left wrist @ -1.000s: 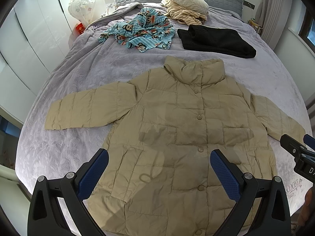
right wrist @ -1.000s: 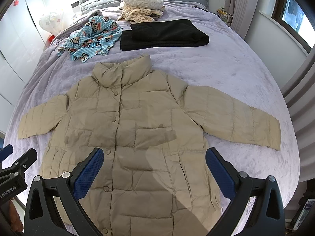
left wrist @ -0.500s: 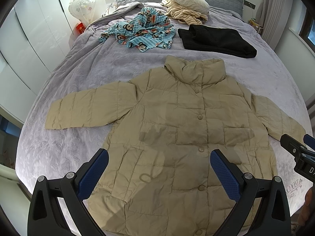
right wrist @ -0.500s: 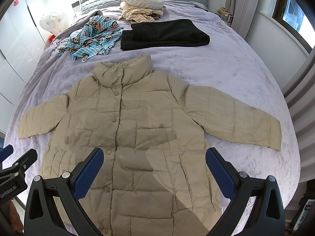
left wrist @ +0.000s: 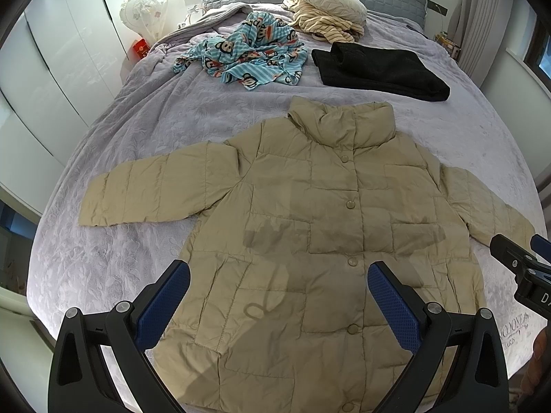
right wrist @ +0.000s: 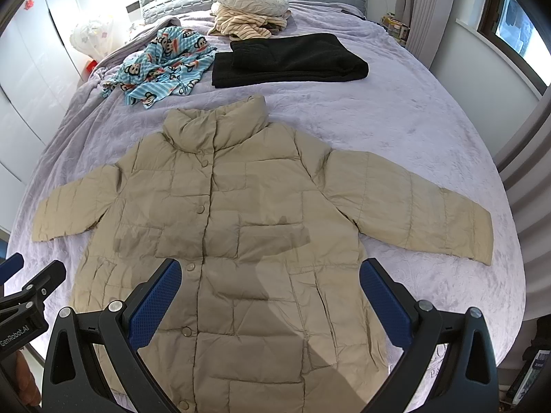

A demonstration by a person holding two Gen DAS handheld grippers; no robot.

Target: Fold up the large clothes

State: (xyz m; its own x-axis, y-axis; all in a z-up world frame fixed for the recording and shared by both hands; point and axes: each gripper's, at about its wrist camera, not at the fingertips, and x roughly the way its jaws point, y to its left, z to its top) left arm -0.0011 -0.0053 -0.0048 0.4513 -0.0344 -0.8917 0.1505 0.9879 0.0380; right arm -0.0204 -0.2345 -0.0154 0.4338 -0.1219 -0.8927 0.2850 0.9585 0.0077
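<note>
A beige quilted puffer jacket (left wrist: 310,227) lies flat and buttoned on the bed, collar away from me, both sleeves spread out to the sides; it also shows in the right wrist view (right wrist: 241,227). My left gripper (left wrist: 279,296) is open and empty, held above the jacket's lower left part. My right gripper (right wrist: 270,292) is open and empty, held above the lower right part. The right gripper shows at the right edge of the left wrist view (left wrist: 523,268). The left gripper shows at the left edge of the right wrist view (right wrist: 27,292).
The lilac bedspread (left wrist: 144,130) covers the bed. A folded black garment (left wrist: 378,72), a crumpled blue monkey-print garment (left wrist: 248,55) and a striped cream garment under a round cushion (left wrist: 330,3) lie near the headboard. White wardrobes stand left, a window and curtain right.
</note>
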